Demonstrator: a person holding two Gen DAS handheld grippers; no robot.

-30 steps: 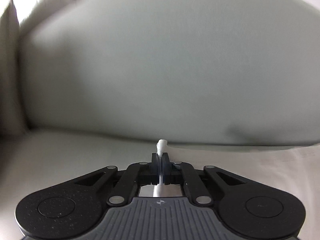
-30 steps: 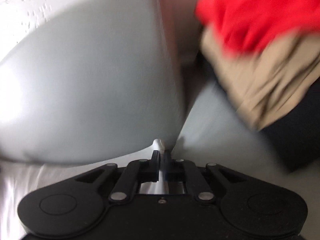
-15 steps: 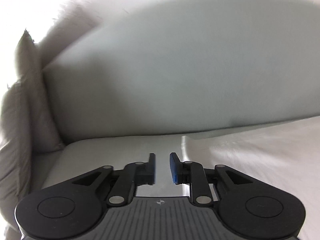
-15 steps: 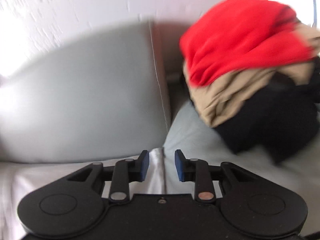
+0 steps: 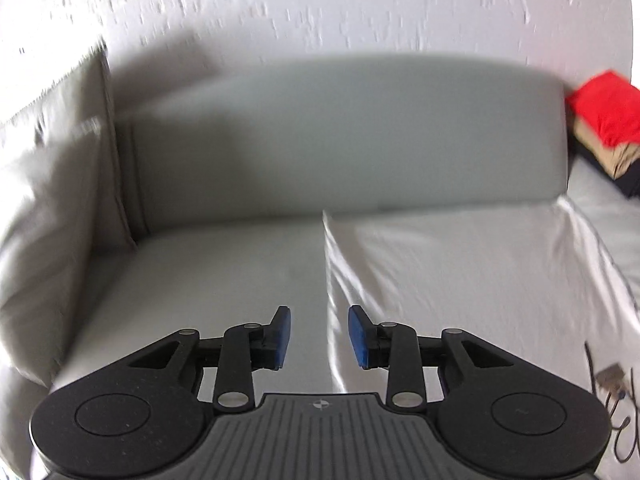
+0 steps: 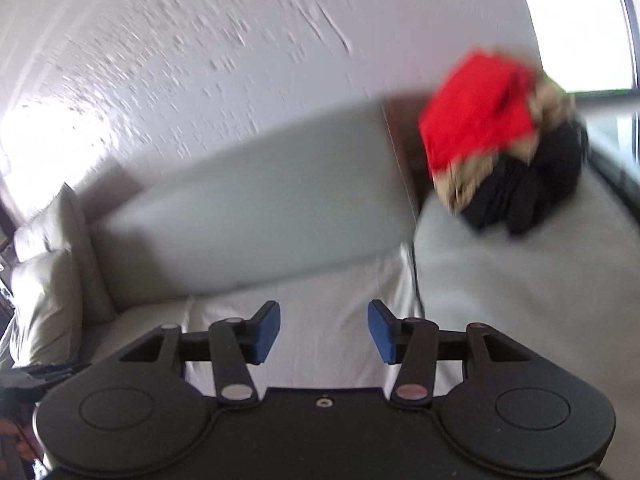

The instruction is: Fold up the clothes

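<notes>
The left tool (image 5: 319,336) stands with its jaws spread wide and nothing between the blue pads (image 5: 357,334); the right tool (image 6: 323,330) is likewise spread wide and grips nothing. Both hang clear above the white garment (image 5: 460,276), which lies flat on the sofa seat (image 5: 224,264) with its far edge against the backrest (image 5: 340,132) (light creases near its left edge). Farther right, well apart from the garment, a stack of red, tan and black clothes (image 6: 500,140) sits on the adjoining seat.
</notes>
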